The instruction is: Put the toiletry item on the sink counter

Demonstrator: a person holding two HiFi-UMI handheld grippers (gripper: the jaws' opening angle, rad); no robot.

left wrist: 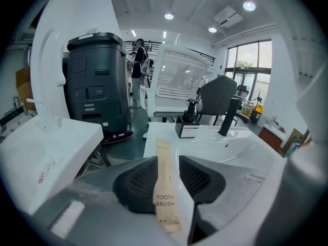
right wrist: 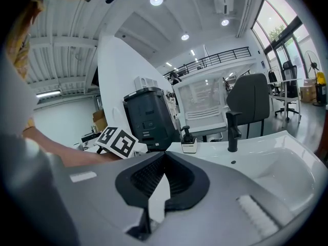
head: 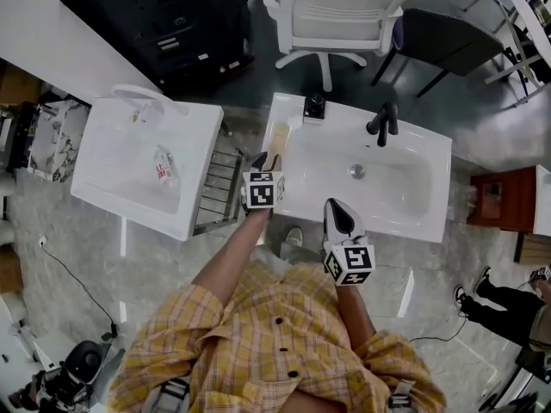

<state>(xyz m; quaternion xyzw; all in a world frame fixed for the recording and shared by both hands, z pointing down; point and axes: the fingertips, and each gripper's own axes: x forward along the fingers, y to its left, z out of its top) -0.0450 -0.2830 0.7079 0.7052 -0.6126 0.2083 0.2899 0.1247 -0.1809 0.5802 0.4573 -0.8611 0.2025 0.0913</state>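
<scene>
Left gripper [head: 261,157] is spread wide, with the toothbrush [left wrist: 165,178] showing in the gap between its jaws, and as far as I can see the pads aren't squeezing it. The toothbrush is in its paper sleeve and lies flat along the left edge of the white desk [head: 344,114], just beside the basin, pointing toward the soap pump [head: 314,107] at the back corner. The gripper sits at the near end of the sleeve. Right gripper [head: 336,203] hangs over the front edge of the desk with its jaws closed together and nothing in them. The black faucet [head: 383,123] stands at the back of the basin, well apart from the toothbrush. Off to the left there's a separate white tub [head: 103,188] with a small bottle [head: 164,166] in it.
</scene>
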